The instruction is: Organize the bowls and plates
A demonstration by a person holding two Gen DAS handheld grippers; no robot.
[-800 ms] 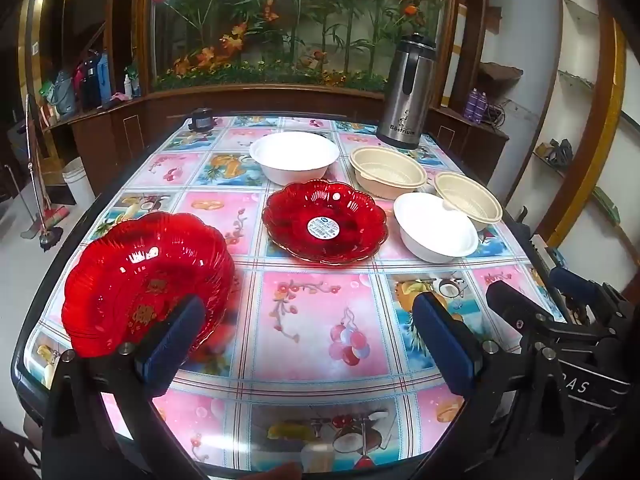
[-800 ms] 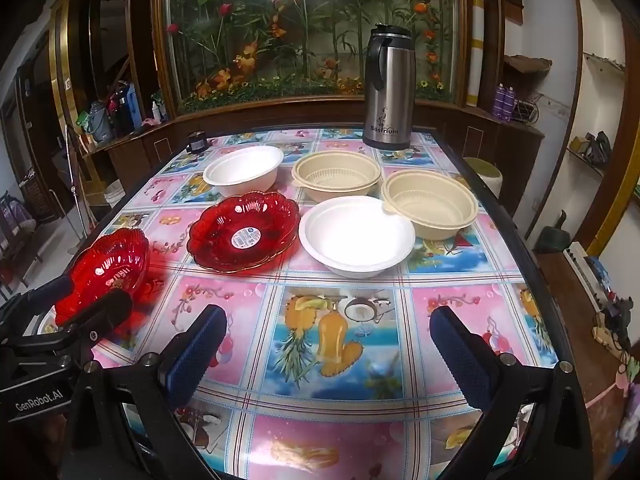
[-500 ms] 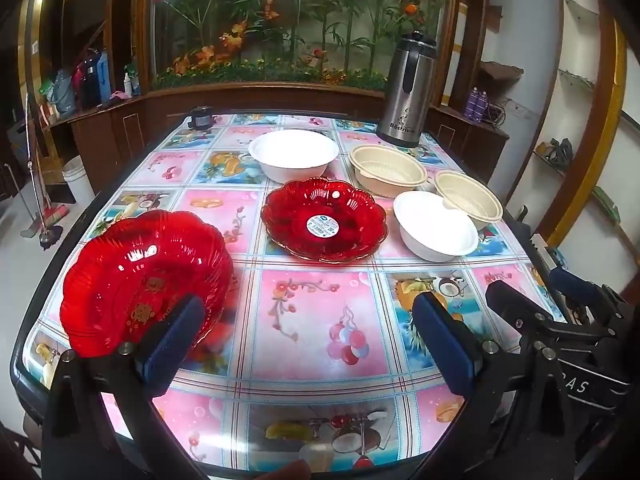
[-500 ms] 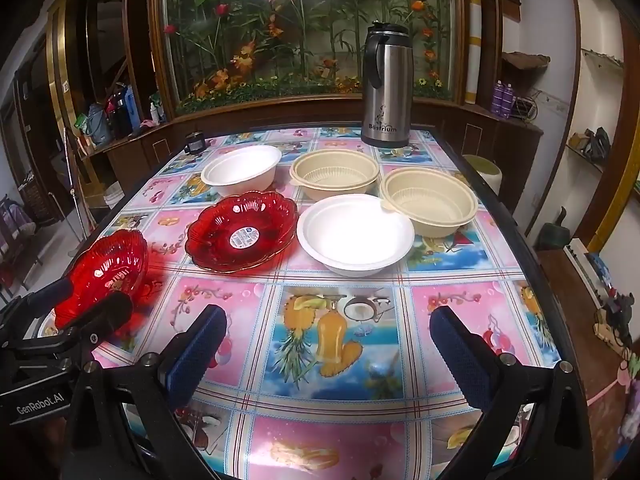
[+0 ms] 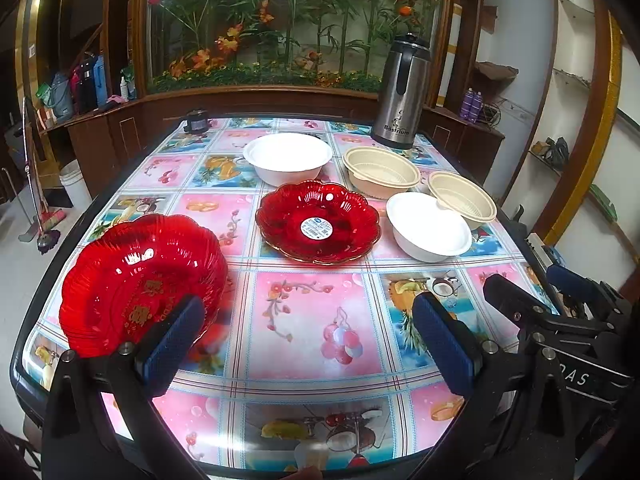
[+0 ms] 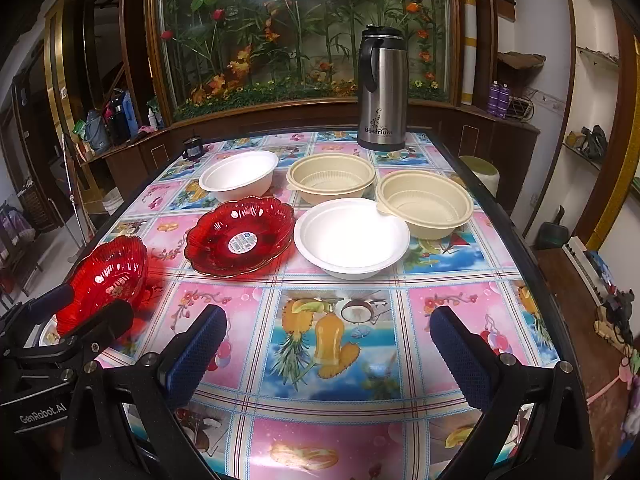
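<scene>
The left gripper (image 5: 308, 340) hangs over the near edge of the table (image 5: 312, 340), its blue-padded fingers (image 5: 172, 344) spread wide with nothing between them. Just beyond the left finger, near the near-left corner, sits a red plate (image 5: 136, 284) with gold characters. Toward the middle lies a second red plate (image 5: 318, 222) with a white sticker at its centre. Beside it on the right stands a white bowl (image 5: 430, 226), touching a beige bowl (image 5: 462, 198) at the right edge. Farther back sit another white bowl (image 5: 288, 158) and another beige bowl (image 5: 380, 172). A steel thermos (image 5: 402, 96) stands at the far edge. The right gripper (image 5: 560, 312) shows at the near-right corner.
</scene>
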